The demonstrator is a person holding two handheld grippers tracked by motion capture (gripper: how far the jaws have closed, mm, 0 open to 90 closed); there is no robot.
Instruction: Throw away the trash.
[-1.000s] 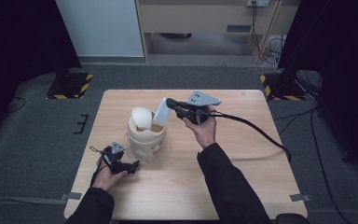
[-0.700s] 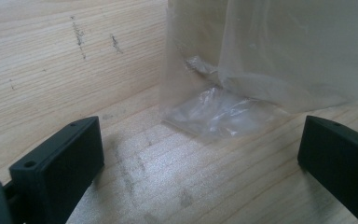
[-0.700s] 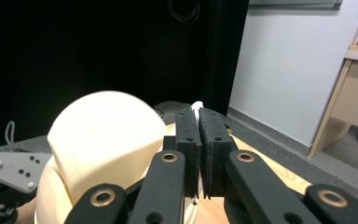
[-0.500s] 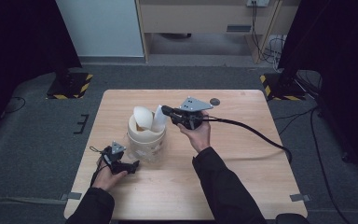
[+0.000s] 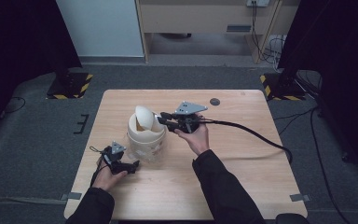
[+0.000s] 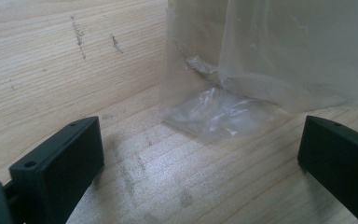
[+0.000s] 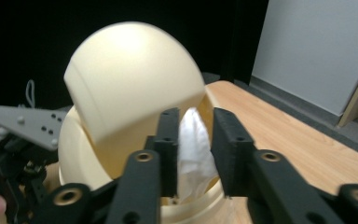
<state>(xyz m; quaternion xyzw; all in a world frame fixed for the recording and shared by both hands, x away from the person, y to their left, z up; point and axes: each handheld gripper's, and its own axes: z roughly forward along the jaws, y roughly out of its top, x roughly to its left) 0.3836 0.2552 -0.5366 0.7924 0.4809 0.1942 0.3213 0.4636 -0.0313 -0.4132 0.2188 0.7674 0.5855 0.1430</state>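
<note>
Right gripper view: white tissue point(image 7: 193, 154) upright between right hand-held gripper point(image 7: 195, 154), jaws just opening, at bin point(image 5: 145, 135) mouth. Left hand-held gripper point(image 5: 129, 166) wide open, empty, on counter point(image 5: 242, 158).

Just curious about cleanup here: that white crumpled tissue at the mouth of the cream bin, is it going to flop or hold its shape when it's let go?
The white tissue is creased and pinched thin between the right gripper jaws, so it is probably floppy and very light. It would likely drop into the cream bin rather than roll.
</note>
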